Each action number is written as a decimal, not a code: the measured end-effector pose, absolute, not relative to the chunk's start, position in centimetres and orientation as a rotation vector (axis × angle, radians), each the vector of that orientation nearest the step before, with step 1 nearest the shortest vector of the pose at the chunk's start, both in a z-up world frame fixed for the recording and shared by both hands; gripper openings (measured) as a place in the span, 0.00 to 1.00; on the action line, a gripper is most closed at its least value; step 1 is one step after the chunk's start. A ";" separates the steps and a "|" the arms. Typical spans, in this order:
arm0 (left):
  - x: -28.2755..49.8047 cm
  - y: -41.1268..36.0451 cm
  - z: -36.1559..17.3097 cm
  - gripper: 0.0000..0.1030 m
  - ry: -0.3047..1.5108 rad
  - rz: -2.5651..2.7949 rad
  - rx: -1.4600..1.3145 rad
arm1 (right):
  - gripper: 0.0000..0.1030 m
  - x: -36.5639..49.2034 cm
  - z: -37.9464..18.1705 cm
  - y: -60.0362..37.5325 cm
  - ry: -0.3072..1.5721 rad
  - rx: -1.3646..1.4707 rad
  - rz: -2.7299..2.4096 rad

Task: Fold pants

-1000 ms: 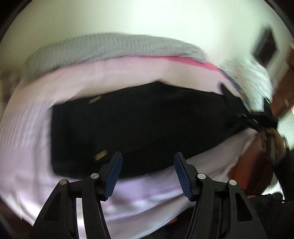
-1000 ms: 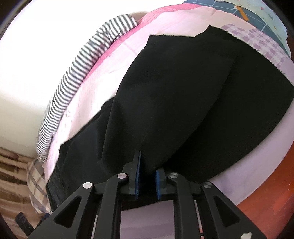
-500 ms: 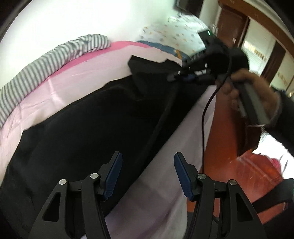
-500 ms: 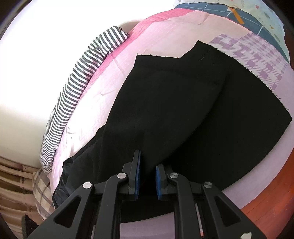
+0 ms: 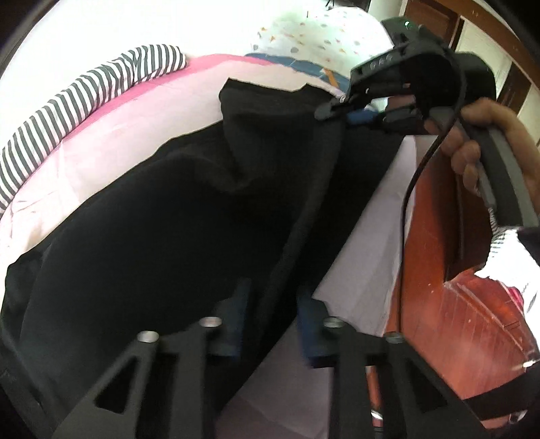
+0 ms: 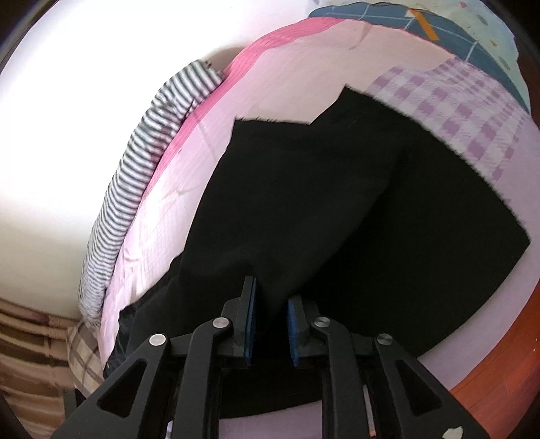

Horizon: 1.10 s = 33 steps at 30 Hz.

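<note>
1 pants (image 5: 175, 216), 2 hand-held grippers (image 5: 270, 324)

No legible text, label, brand, number or sign anywhere in either wrist view.

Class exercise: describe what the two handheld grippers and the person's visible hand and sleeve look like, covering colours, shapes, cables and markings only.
Both the left gripper and the right gripper have black angular finger arms with triangular cut-outs, silver round pivot pins and blue pads. The right gripper has a grey handle, a black cable and a small green light. The hand shows a striped cuff.
</note>
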<state>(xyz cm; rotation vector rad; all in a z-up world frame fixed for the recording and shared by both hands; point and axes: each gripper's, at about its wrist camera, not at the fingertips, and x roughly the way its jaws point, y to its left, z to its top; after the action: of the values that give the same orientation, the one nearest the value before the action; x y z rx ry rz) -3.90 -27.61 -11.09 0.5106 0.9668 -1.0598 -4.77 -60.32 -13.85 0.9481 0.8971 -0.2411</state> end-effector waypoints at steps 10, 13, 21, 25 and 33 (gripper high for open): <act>-3.4 -27.7 -11.0 0.10 0.986 -1.067 0.473 | 0.20 -4.8 -14.1 -66.4 0.851 0.978 -0.367; -3.4 -27.7 -11.1 0.10 0.988 -1.065 0.471 | 0.20 -4.5 -14.3 -67.6 0.850 1.009 -0.354; -3.5 -28.0 -11.0 0.10 0.987 -1.050 0.483 | 0.04 -3.1 -12.6 -67.7 0.860 0.911 -0.369; -3.8 -28.0 -10.5 0.10 0.957 -1.047 0.502 | 0.03 -4.9 -9.4 -66.8 0.816 0.823 -0.406; -5.2 -28.3 -9.9 0.10 0.899 -1.098 0.597 | 0.03 -10.4 -10.1 -66.3 0.849 0.767 -0.530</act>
<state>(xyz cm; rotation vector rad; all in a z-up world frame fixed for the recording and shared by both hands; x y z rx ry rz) -5.17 -28.27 -9.88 0.5974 0.8993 -1.0977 -10.38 -66.30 -10.05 0.7668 0.8492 -0.5303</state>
